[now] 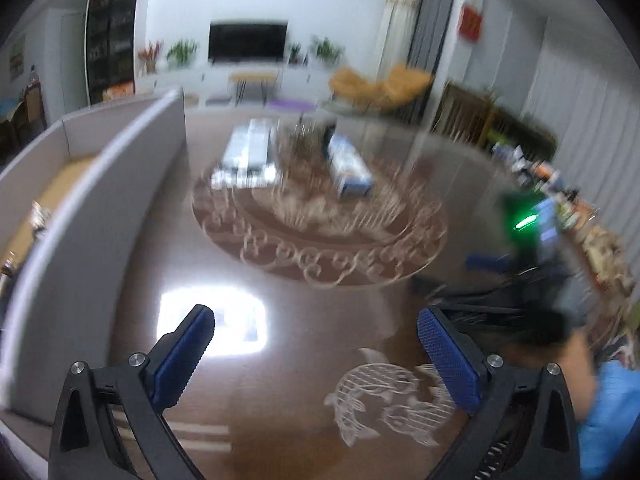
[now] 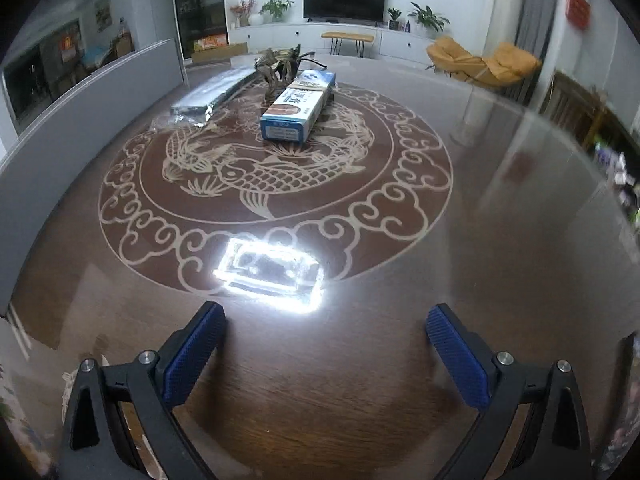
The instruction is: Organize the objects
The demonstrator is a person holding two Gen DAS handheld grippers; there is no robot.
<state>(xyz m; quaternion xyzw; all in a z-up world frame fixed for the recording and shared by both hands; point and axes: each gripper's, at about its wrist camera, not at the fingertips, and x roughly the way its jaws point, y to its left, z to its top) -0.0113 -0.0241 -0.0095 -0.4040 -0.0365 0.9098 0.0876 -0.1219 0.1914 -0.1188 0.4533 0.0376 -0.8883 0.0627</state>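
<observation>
Two grippers, left gripper and right gripper, hover with fingers apart and empty over the worktop; a blue box and silver packet lie ahead, a grey bin stands left.

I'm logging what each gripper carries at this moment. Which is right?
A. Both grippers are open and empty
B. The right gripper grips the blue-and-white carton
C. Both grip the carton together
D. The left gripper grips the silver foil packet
A: the left gripper and right gripper have their jaws spread with only tabletop between, while the long blue-and-white cardboard carton and flat silver foil packet lie farther off on the table.
</observation>
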